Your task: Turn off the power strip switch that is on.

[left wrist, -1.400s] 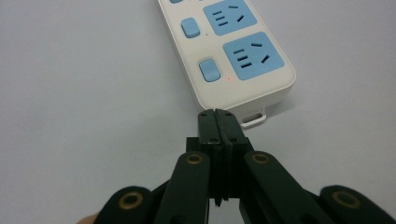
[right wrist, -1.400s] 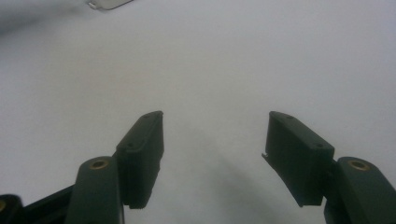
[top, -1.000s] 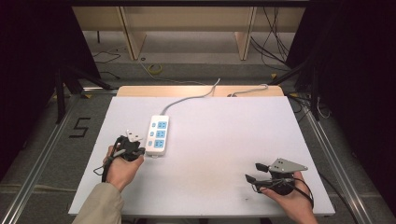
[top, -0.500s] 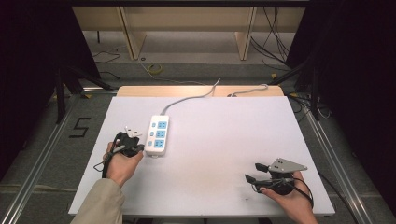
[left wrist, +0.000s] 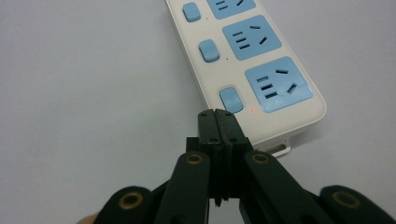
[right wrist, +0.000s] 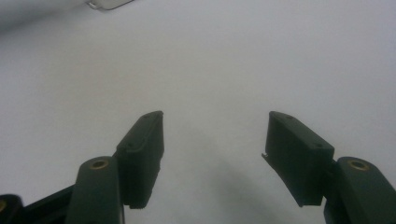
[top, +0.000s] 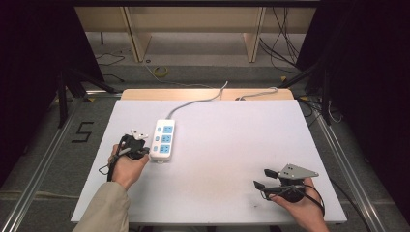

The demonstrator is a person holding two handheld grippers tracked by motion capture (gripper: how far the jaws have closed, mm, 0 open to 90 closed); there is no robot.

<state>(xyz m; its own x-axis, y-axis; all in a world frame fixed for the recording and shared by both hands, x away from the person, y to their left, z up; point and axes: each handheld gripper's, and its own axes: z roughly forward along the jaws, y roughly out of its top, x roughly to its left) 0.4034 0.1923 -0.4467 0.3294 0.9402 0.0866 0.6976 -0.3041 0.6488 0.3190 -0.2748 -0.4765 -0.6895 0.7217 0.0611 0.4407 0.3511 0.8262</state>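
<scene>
Left claw (left wrist: 218,113) clenched, empty, tips just beside power strip (left wrist: 252,70) nearest switch (left wrist: 231,99); strip's length runs away ahead. Right claw (right wrist: 212,135) released, far off.

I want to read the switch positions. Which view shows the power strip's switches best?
The left gripper view: the power strip is close, its three blue switches distinct. The high view shows the strip whole but small; the right gripper view catches just a corner.
</scene>
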